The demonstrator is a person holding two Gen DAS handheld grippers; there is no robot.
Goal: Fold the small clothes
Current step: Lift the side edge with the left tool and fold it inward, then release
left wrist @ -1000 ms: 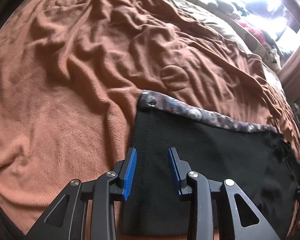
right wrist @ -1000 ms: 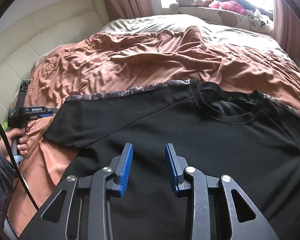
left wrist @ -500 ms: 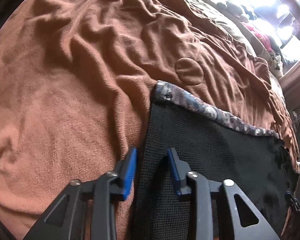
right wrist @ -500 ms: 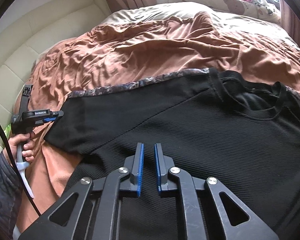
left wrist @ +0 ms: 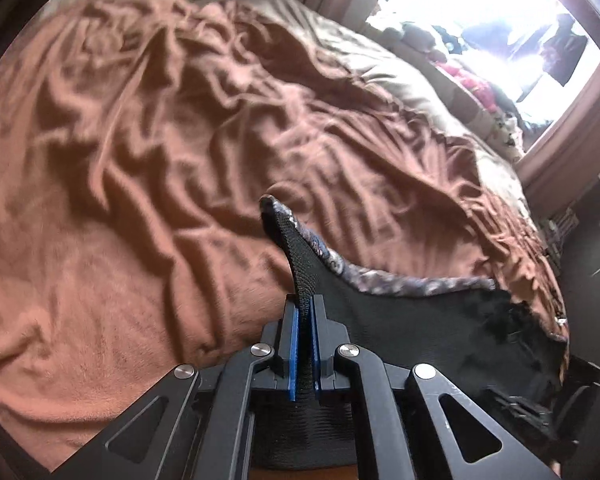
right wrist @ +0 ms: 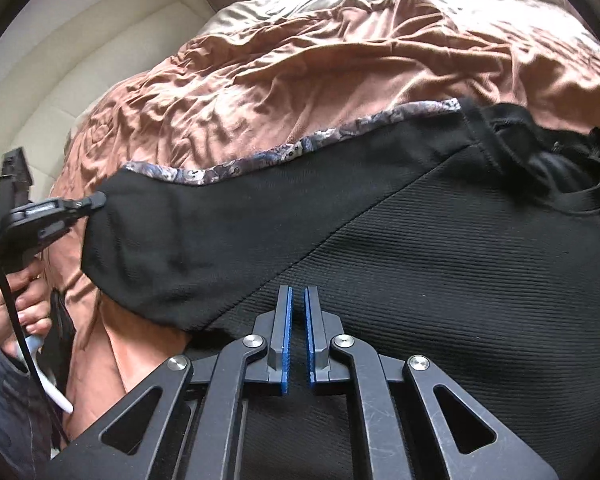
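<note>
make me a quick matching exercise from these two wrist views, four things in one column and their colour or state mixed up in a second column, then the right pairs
Things:
1. left claw
2. blanket
3. sleeve trim
4. headboard

Colour or state:
A. cream, padded
B. shut on the sleeve edge of the black shirt
C. rust brown, wrinkled
D. grey patterned strip along the sleeve's far edge

Pairs: 1-B, 2-C, 3-D, 4-A

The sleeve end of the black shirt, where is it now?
In the left wrist view, the sleeve end is pinched in the left gripper, above the brown blanket.
</note>
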